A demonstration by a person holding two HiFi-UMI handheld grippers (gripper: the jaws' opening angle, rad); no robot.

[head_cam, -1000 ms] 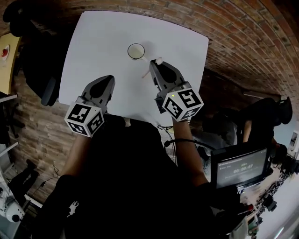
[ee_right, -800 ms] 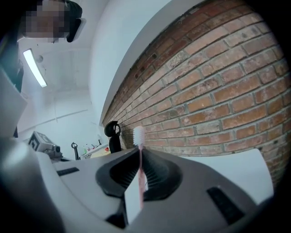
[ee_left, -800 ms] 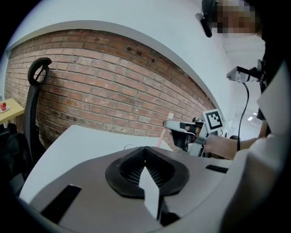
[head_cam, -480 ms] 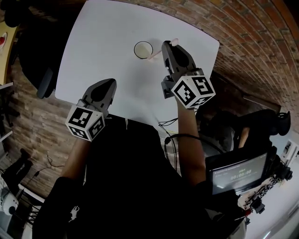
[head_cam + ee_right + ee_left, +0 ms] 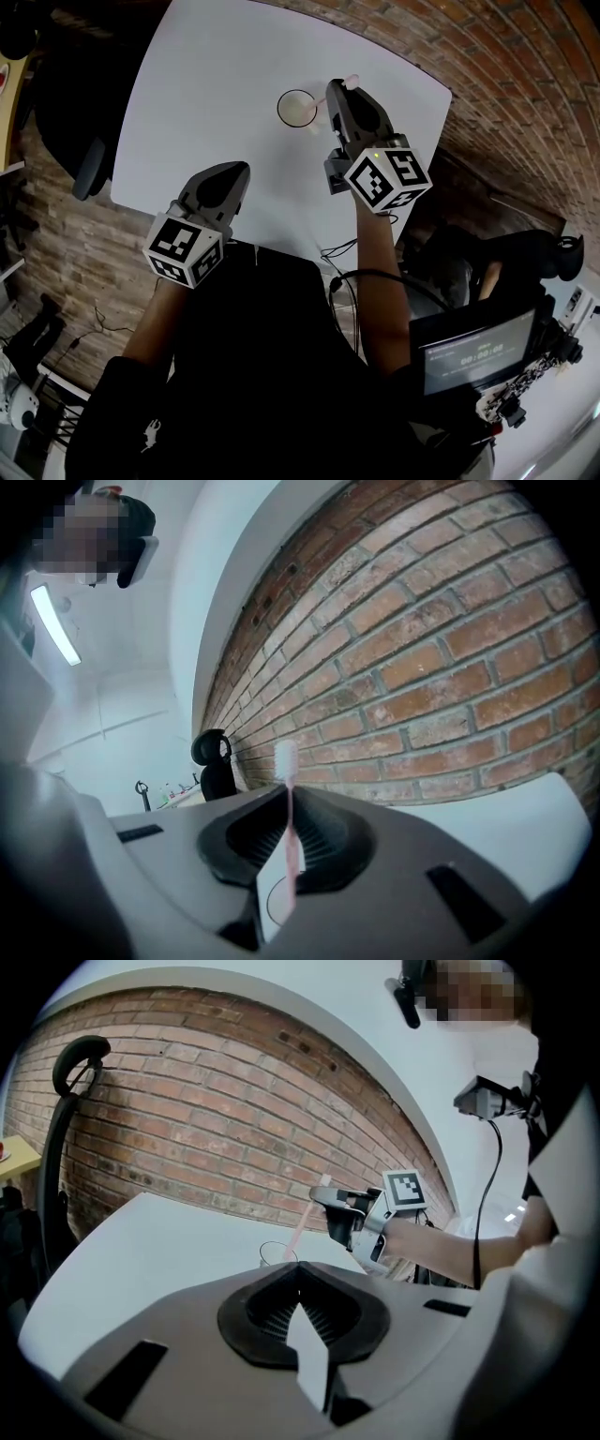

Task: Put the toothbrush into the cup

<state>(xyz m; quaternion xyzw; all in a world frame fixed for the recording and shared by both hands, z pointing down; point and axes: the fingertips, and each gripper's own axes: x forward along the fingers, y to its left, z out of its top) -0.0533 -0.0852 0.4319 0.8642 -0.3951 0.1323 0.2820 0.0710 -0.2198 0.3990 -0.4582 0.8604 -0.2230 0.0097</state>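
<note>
A clear glass cup (image 5: 297,108) stands on the white table (image 5: 206,84), toward its far side. My right gripper (image 5: 336,91) is just to the right of the cup, shut on a pink toothbrush (image 5: 320,110). The brush is tilted, with its white bristle head (image 5: 352,80) up and its lower handle end at the cup's rim. In the right gripper view the toothbrush (image 5: 289,832) stands upright between the jaws, and part of the cup (image 5: 275,899) shows below. My left gripper (image 5: 232,178) hangs over the near table edge, shut and holding nothing. From there I see the cup (image 5: 278,1253) and the toothbrush (image 5: 307,1215).
A brick floor surrounds the table. A dark chair (image 5: 92,171) stands off the table's left edge. A screen on a stand (image 5: 478,352) and cables lie at the lower right. A person's arm holds the right gripper (image 5: 352,1211).
The right gripper has lifted the toothbrush and carried it toward the cup, so the handle end now reaches the rim. The left gripper has drifted slightly right.
</note>
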